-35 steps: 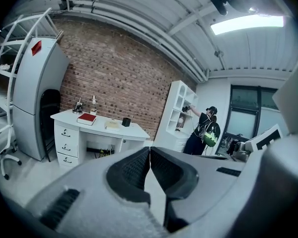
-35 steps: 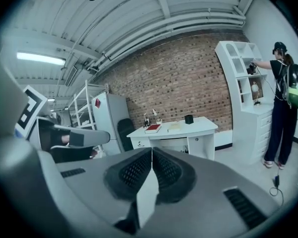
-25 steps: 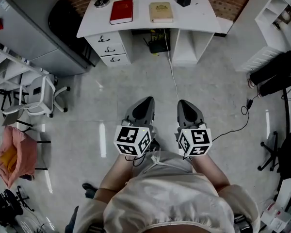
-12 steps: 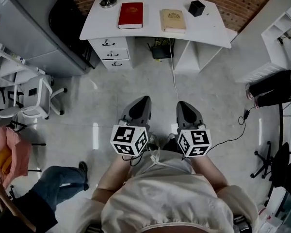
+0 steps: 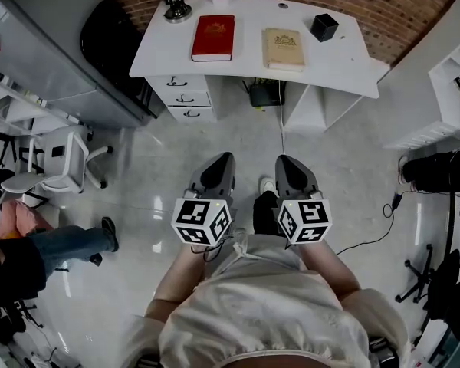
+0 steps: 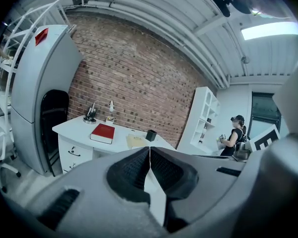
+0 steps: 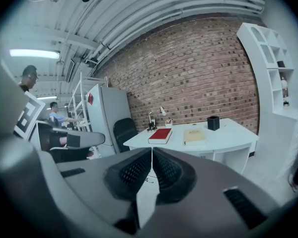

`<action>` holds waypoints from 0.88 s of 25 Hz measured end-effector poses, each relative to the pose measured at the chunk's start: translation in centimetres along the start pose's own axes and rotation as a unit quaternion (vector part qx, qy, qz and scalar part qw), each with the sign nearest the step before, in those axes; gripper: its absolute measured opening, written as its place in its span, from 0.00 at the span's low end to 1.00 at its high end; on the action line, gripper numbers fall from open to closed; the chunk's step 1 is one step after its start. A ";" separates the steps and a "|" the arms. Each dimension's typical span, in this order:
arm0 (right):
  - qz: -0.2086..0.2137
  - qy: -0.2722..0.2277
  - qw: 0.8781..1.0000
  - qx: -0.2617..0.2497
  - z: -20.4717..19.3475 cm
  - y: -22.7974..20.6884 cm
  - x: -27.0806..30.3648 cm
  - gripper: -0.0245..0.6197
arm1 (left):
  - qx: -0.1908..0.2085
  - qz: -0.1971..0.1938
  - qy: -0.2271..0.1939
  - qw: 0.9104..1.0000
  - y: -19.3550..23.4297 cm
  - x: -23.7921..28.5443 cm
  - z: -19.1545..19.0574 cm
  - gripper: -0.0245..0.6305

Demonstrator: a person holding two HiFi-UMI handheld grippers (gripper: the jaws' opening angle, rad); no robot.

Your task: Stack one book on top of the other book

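nothing of the stacking is done yet. the red book and the tan book lie flat and apart, side by side on the white bench at the top of the head view, neither one touched. the left tongs and right tongs sit mid-frame over the floor, well short of the bench, both pressed closed on nothing. all is left to do: reach the bench, open, take one book, lay it on the other.

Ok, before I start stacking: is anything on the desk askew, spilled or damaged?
Nothing stands out. The red book and tan book lie flat, side by side and apart on the white desk.
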State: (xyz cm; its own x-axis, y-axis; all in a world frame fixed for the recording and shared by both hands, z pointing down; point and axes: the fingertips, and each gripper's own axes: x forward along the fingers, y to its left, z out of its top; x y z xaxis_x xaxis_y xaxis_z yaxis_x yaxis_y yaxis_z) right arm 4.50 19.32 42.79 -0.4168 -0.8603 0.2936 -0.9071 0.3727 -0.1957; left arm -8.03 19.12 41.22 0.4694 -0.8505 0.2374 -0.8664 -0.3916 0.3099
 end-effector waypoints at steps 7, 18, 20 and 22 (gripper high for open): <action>0.023 -0.013 1.000 0.004 5.5 -7.2 7.0 0.08 | 0.012 0.021 -0.006 1.000 0.1 9.7 4.1 0.07; 0.017 -0.006 1.000 0.023 8.9 -19.8 14.3 0.08 | 0.000 0.011 0.010 1.000 -2.3 24.3 5.5 0.07; 0.013 0.001 0.999 0.029 8.8 -21.2 15.2 0.08 | -0.007 0.011 0.017 1.000 -2.1 25.9 5.4 0.07; 0.008 0.007 0.999 0.033 8.7 -22.4 16.1 0.08 | -0.014 0.011 0.023 1.000 -1.7 27.4 5.3 0.07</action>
State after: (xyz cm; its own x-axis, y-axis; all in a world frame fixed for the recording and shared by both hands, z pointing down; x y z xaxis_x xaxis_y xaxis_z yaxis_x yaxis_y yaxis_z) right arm 18.62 -5.90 43.76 -0.4332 -0.8488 0.3032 -0.8943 0.3629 -0.2617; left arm 5.42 -5.36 42.27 0.4588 -0.8413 0.2858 -0.8715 -0.3634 0.3292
